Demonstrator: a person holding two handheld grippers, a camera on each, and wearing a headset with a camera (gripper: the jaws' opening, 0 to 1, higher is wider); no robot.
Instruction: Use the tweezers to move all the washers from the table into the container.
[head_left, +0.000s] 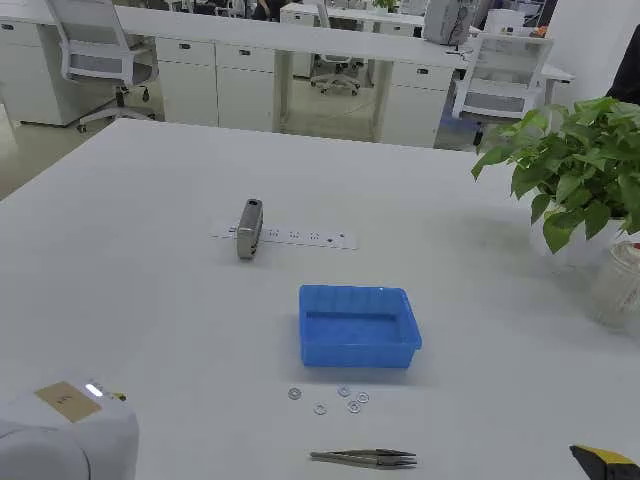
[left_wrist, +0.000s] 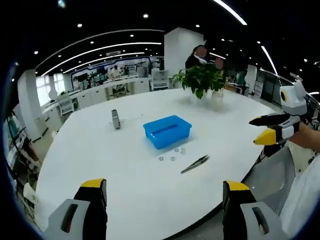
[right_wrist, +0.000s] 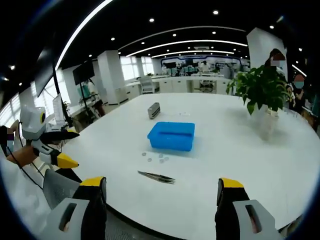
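Observation:
Several small metal washers lie on the white table just in front of a blue container, which looks empty. Steel tweezers lie near the table's front edge, closer to me than the washers. The washers, tweezers and container also show in the left gripper view. My left gripper is open and held off the table's edge. My right gripper is open too, back from the tweezers, washers and container.
A grey metal block rests on a white strip behind the container. A potted plant and a clear jar stand at the right. A grey chair back sits by the table's edge.

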